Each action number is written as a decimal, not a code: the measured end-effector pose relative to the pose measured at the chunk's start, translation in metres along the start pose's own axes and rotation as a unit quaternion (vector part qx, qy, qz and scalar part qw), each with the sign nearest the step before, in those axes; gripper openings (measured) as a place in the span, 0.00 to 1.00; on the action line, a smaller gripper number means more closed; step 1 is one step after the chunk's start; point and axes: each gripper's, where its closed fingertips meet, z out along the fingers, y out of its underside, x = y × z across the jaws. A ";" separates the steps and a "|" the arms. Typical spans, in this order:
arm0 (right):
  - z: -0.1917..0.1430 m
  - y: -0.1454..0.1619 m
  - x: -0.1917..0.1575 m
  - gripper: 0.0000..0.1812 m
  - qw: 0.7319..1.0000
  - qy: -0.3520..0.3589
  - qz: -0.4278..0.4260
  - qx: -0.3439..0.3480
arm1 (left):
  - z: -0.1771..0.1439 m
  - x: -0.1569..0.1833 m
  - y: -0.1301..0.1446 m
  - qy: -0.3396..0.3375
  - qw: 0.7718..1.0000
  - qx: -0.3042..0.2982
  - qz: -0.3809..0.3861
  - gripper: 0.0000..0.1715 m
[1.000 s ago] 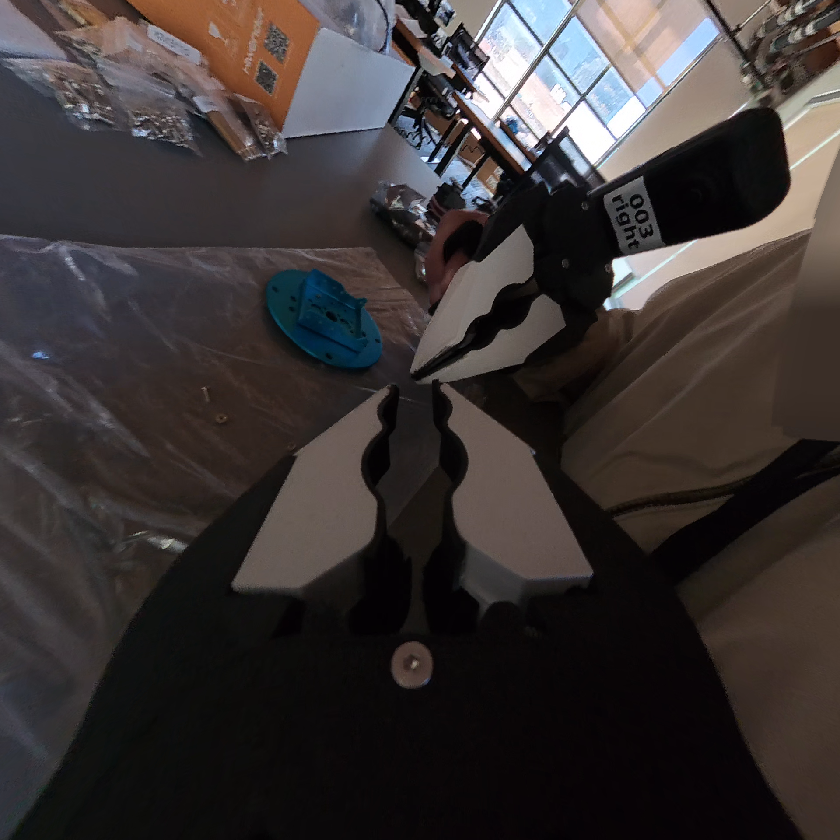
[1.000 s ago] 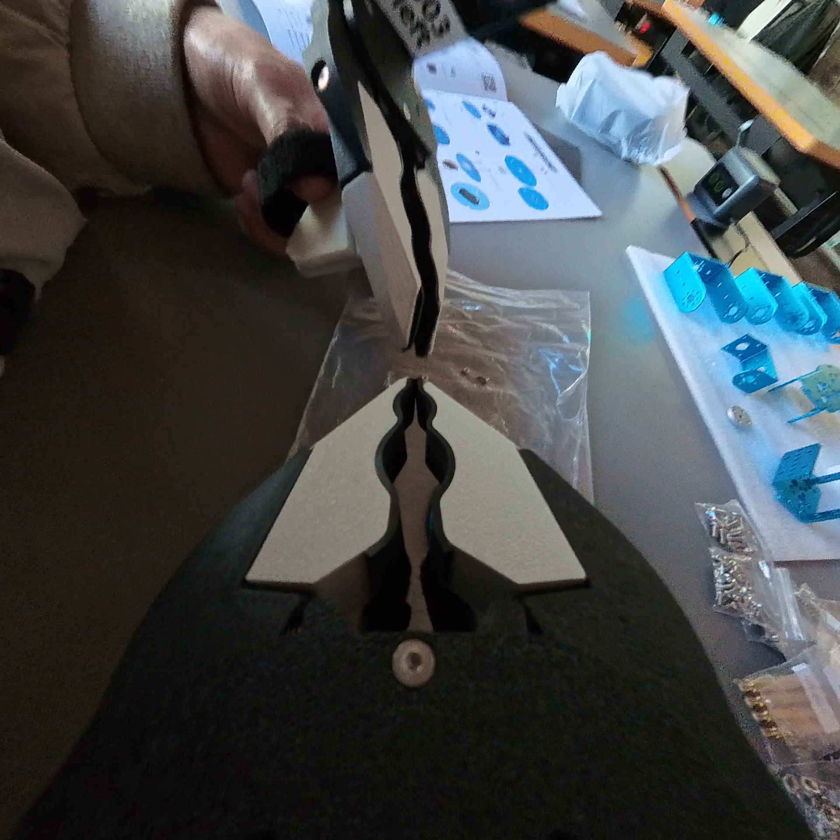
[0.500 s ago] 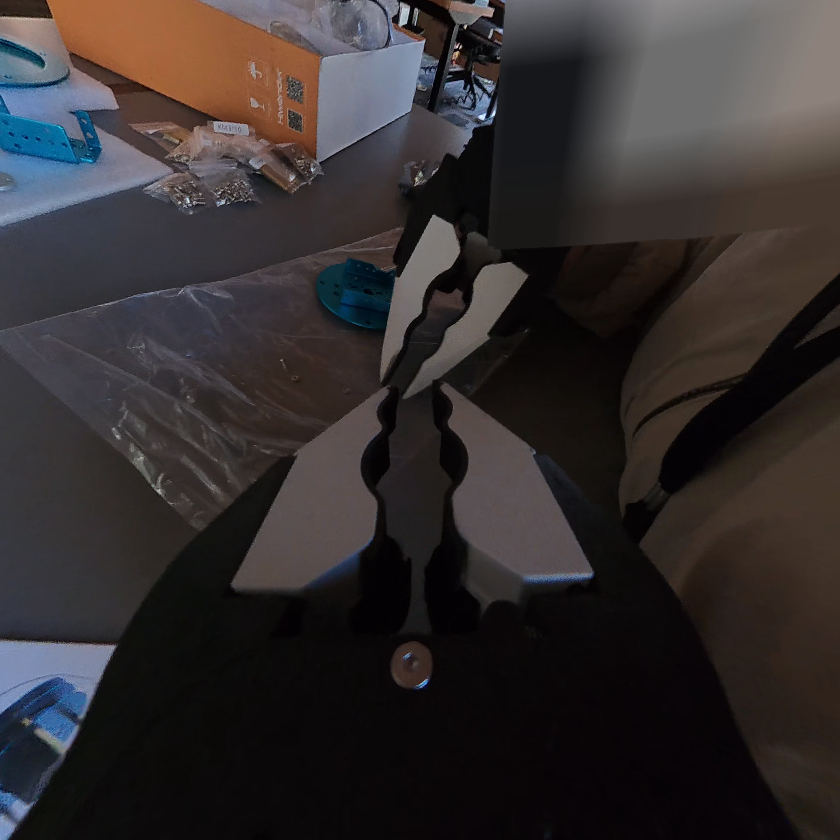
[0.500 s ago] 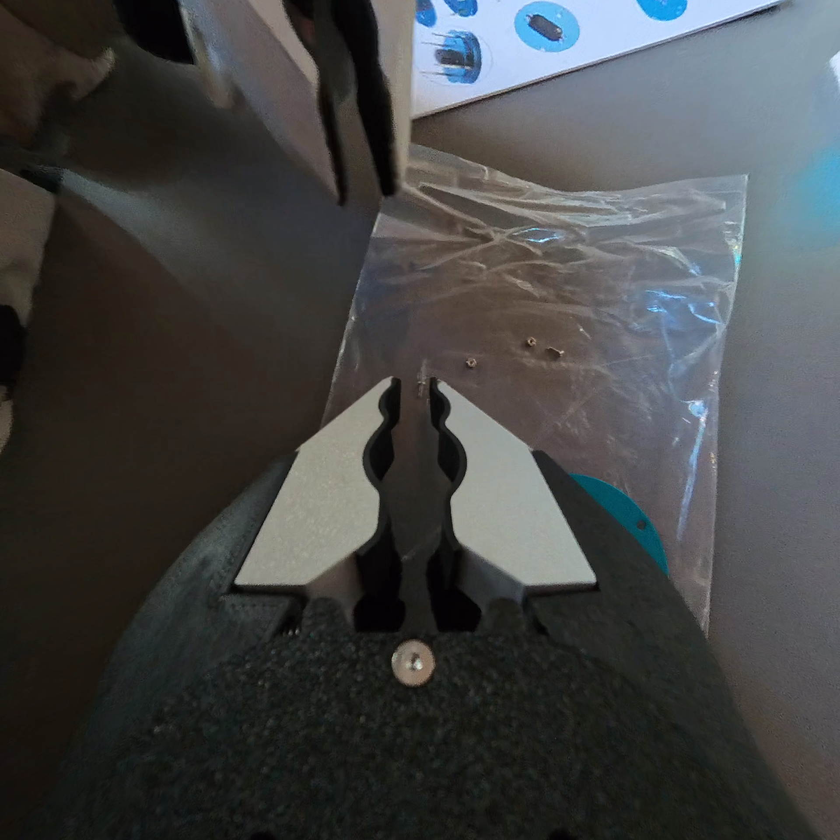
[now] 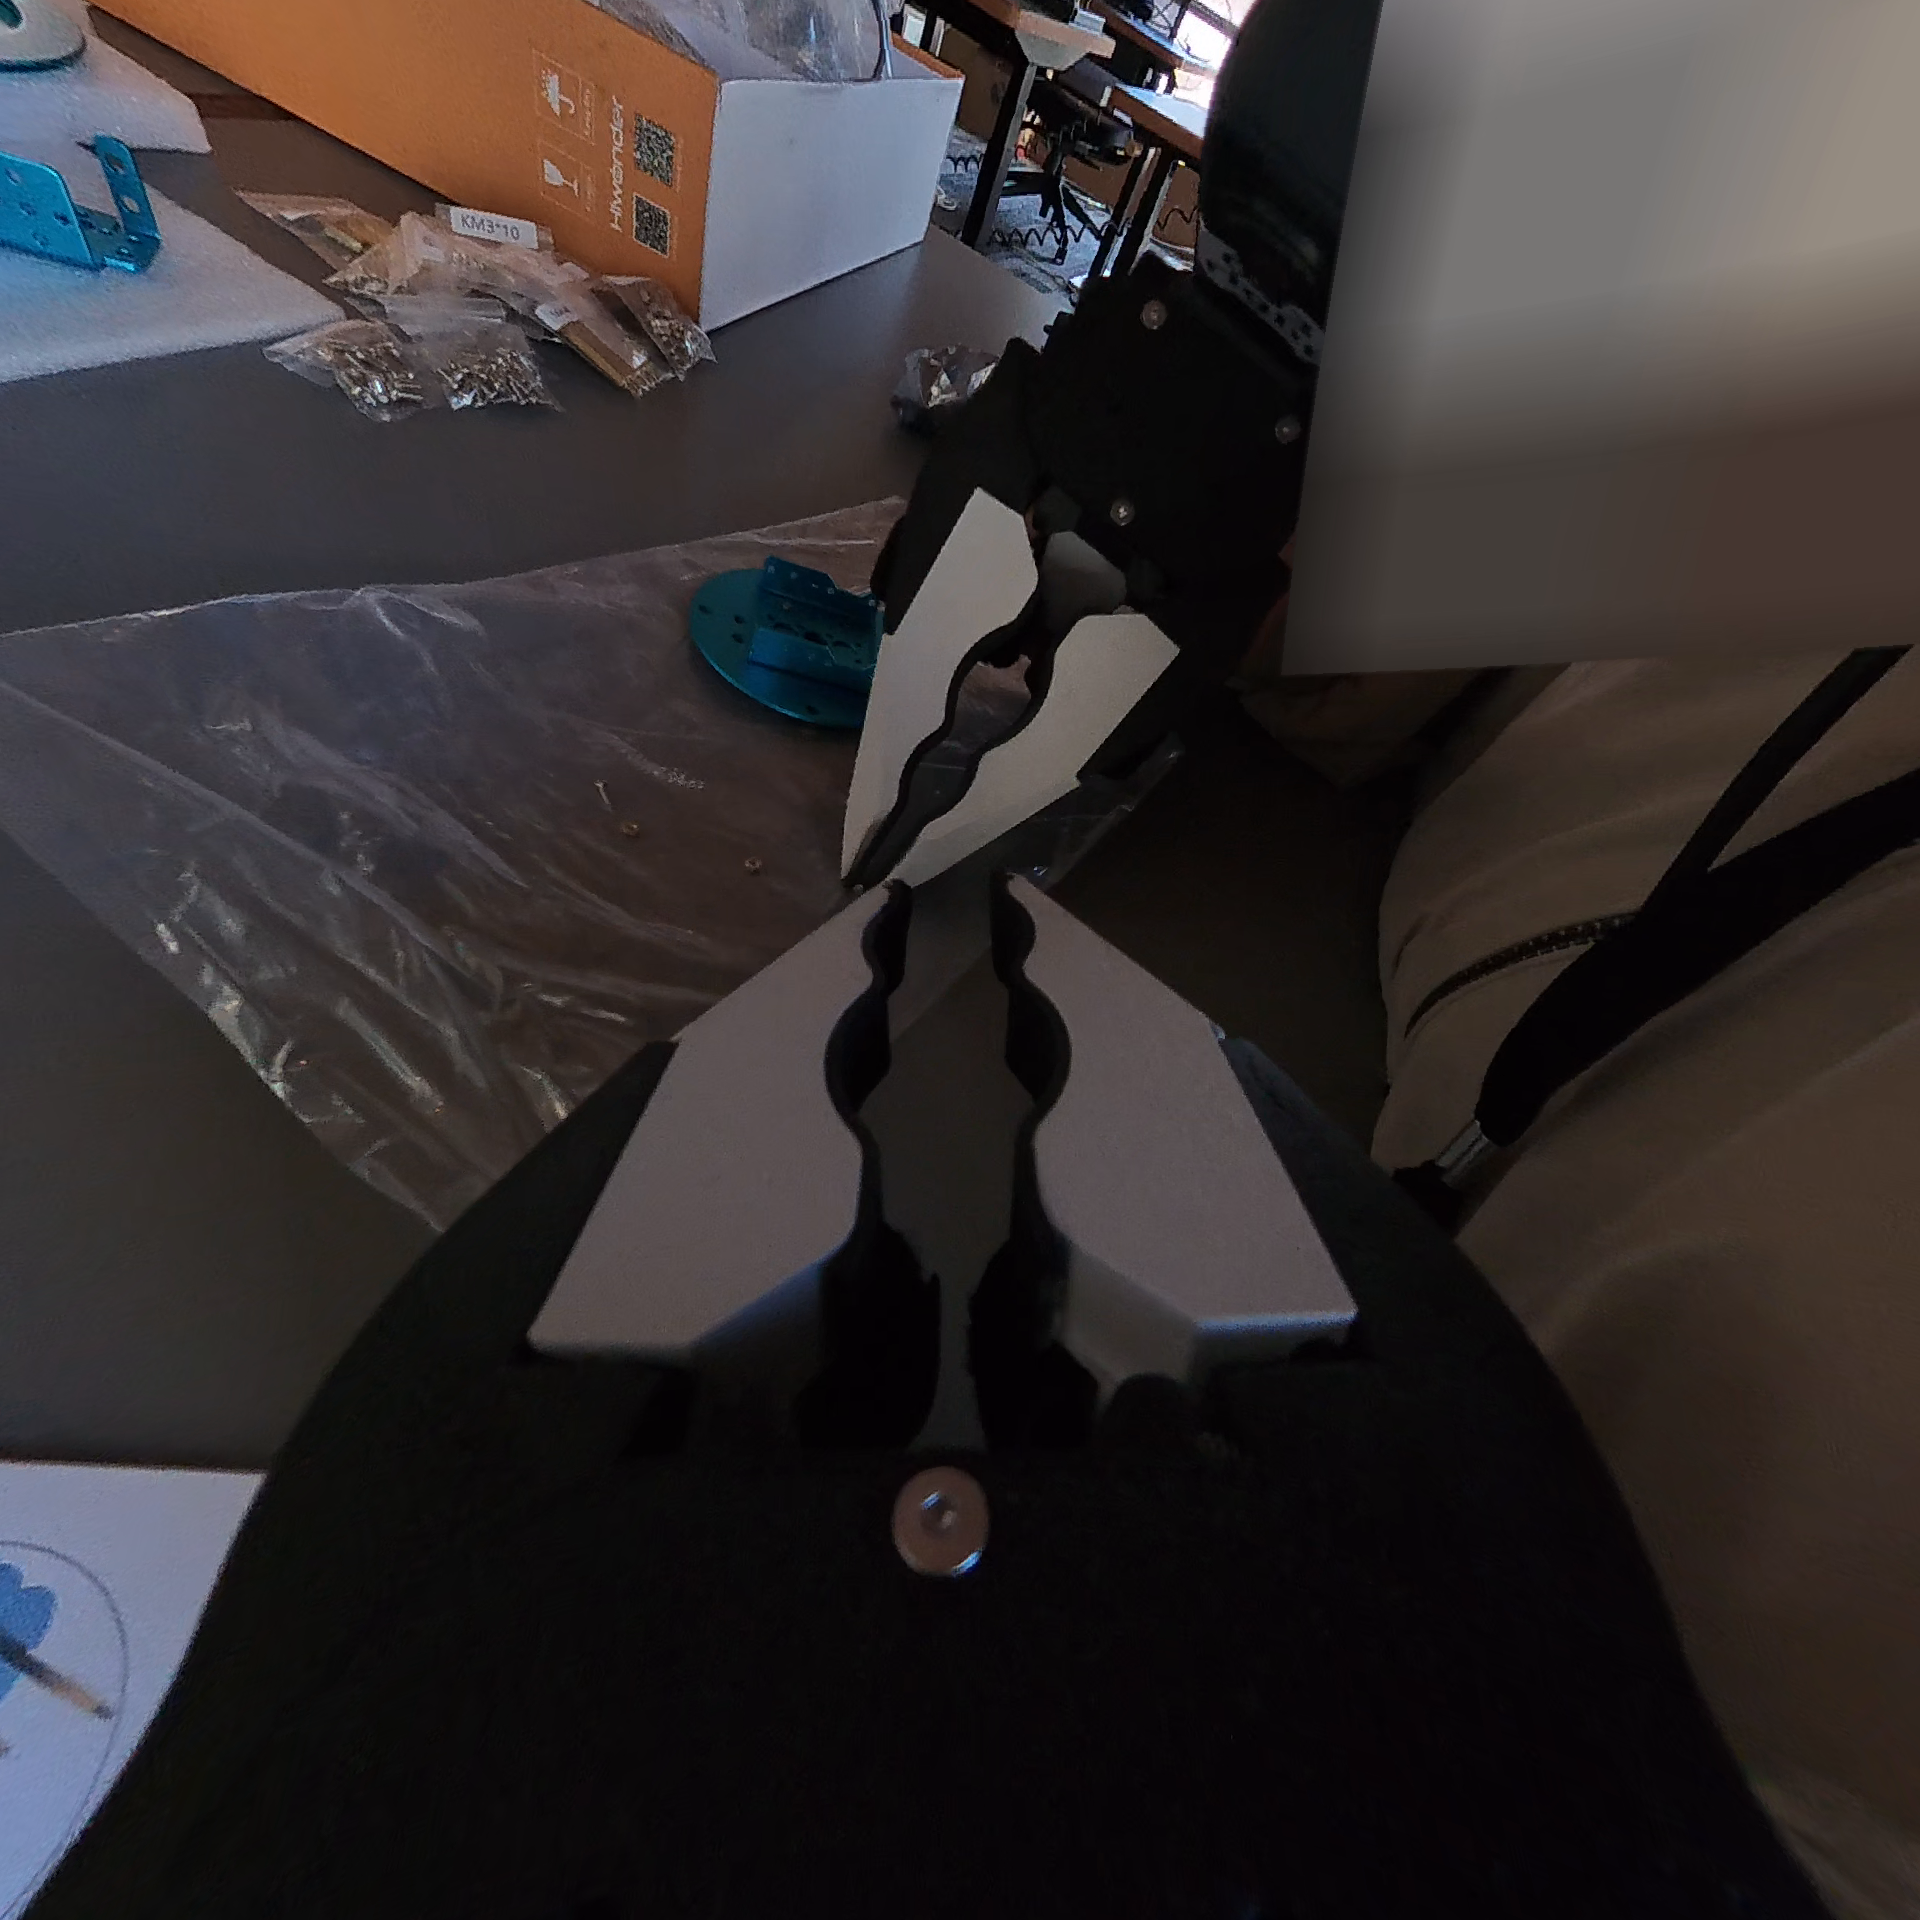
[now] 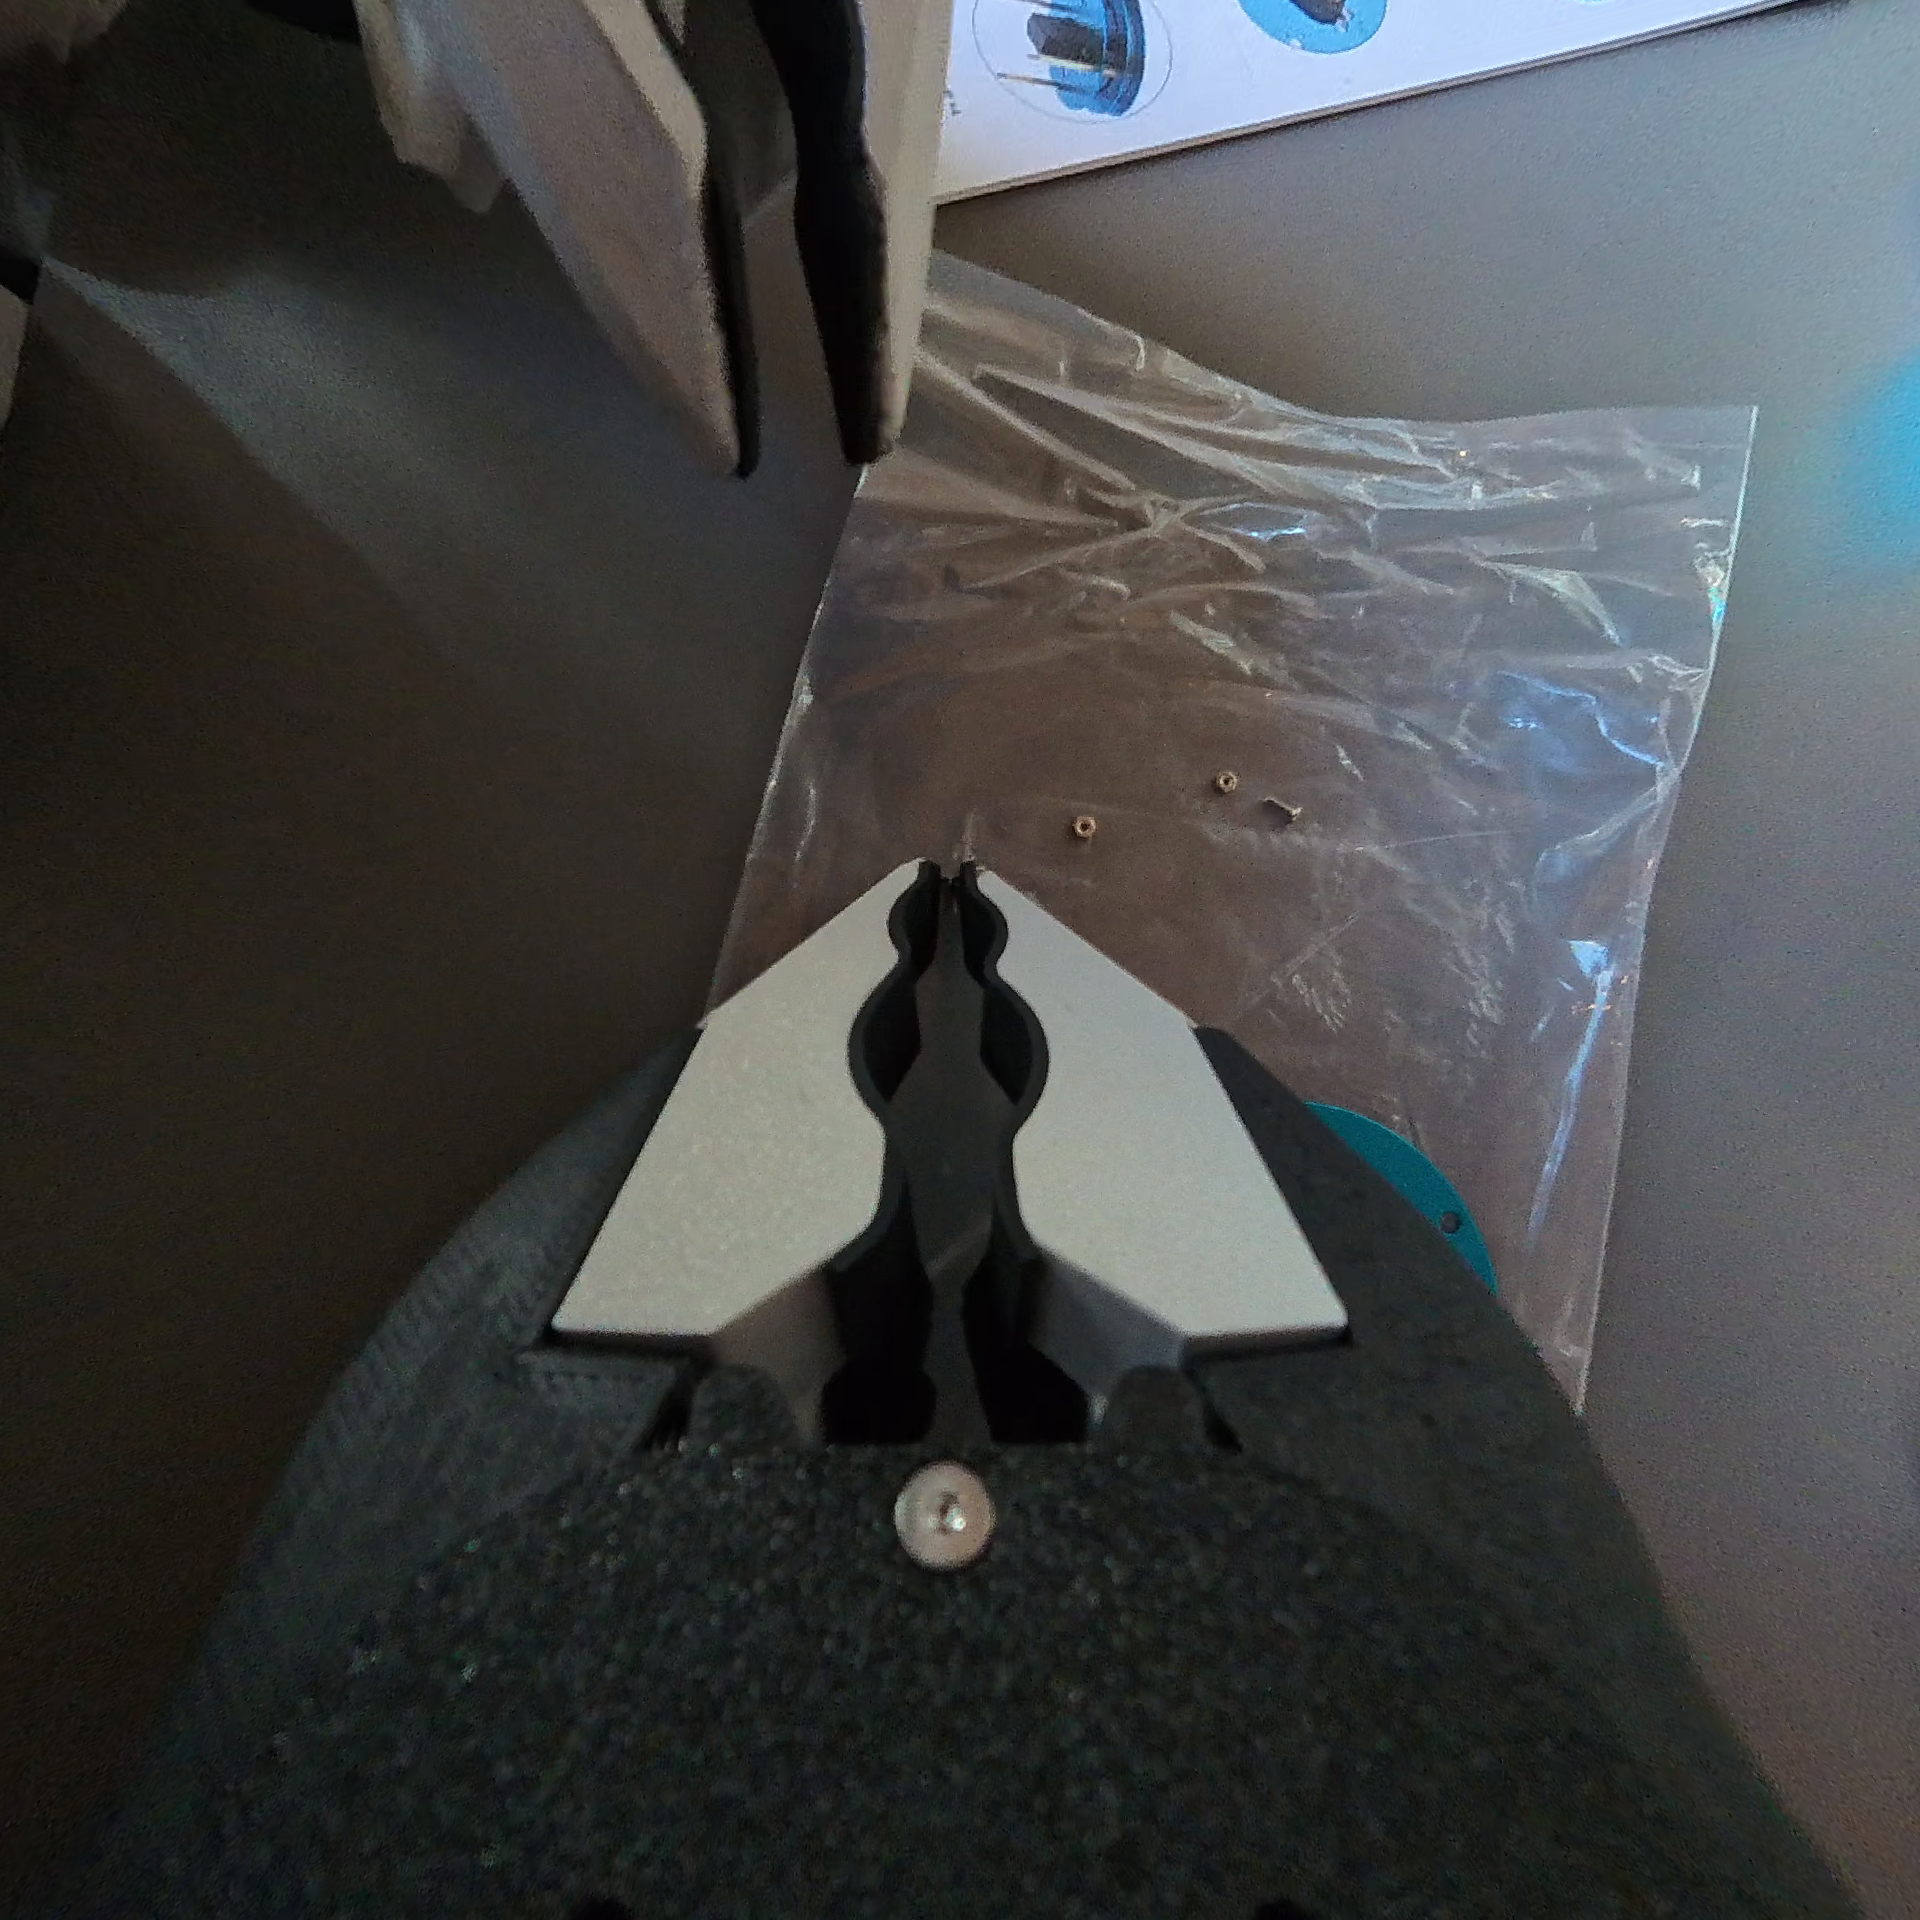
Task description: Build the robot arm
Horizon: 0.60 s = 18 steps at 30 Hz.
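Closing is seen: right gripper (image 6: 951, 873) jaws, parted half a second ago, are now pinched on a tiny screw (image 6: 964, 844) atop the plastic bag (image 6: 1351, 623). Loose nuts (image 6: 1083, 827) lie just right. Left gripper (image 5: 948, 888) is held opposite, narrowly parted, empty.

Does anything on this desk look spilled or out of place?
Yes, slightly. A few tiny loose fasteners lie scattered on the crumpled clear plastic bag, away from the sealed hardware packets by the orange box. The right gripper is nearly closed around another tiny piece at the bag's edge.
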 end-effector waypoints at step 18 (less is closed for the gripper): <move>-0.004 0.003 -0.001 0.01 1.000 -0.002 -0.019 0.022 | 0.005 -0.001 0.002 0.001 1.000 -0.007 -0.010 0.08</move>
